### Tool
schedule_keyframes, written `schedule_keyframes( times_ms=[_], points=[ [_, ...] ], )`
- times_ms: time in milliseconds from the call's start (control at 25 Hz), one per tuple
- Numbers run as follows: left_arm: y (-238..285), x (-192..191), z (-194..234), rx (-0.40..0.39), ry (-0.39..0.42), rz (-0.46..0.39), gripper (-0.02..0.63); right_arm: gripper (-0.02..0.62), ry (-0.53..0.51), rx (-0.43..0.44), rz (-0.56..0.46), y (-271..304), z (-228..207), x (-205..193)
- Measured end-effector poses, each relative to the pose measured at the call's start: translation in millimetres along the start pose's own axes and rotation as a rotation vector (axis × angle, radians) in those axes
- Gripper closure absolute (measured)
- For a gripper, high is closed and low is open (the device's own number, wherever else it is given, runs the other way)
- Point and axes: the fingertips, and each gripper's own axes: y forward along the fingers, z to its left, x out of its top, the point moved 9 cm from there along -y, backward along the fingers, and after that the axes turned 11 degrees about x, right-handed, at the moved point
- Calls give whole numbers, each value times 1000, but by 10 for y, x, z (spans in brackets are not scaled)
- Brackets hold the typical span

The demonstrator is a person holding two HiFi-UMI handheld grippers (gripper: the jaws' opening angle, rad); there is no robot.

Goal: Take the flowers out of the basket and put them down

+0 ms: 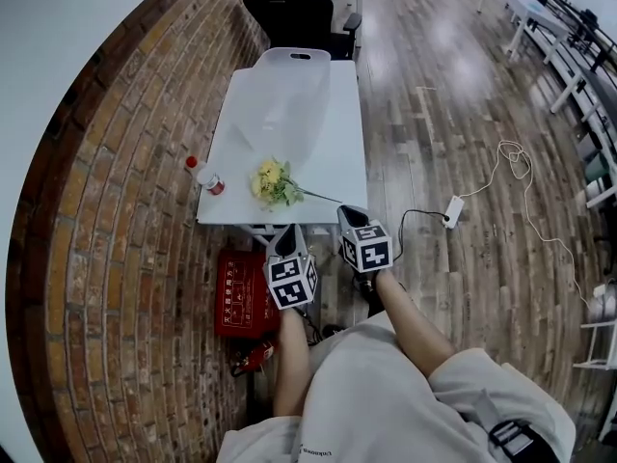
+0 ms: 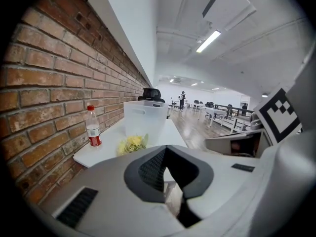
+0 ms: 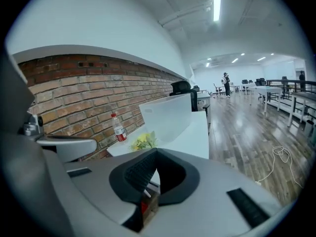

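A bunch of yellow flowers (image 1: 274, 183) lies on the white table (image 1: 337, 162) near its front edge, its stem pointing right. The translucent white basket (image 1: 294, 90) stands behind it at the far end of the table and looks empty. Both grippers hang side by side below the table's front edge, apart from the flowers. My left gripper (image 1: 285, 232) is shut with nothing in it, and so is my right gripper (image 1: 350, 213). From the gripper views the flowers (image 2: 131, 143) (image 3: 144, 141) lie ahead in front of the basket (image 2: 144, 117) (image 3: 168, 115).
A plastic bottle with a red label (image 1: 206, 177) stands at the table's front left corner beside the brick wall (image 1: 116, 210). A red box (image 1: 241, 292) sits on the floor under the table. A black office chair (image 1: 299, 13) is beyond the table. A power strip (image 1: 453, 210) with cables lies on the wooden floor at right.
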Motion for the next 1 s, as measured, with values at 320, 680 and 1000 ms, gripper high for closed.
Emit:
schedule_keyframes(
  times_ms=[320, 680, 1000],
  points=[
    [-23, -60, -116, -26, 19, 2, 580, 586, -63, -46, -2, -73, -2, -80],
    [-27, -75, -182, -35, 27, 4, 580, 586, -75, -24, 8, -85, 7, -97],
    [-33, -99, -203, -34, 24, 8, 580, 586, -45, -32, -2, -128, -33, -87]
  ],
)
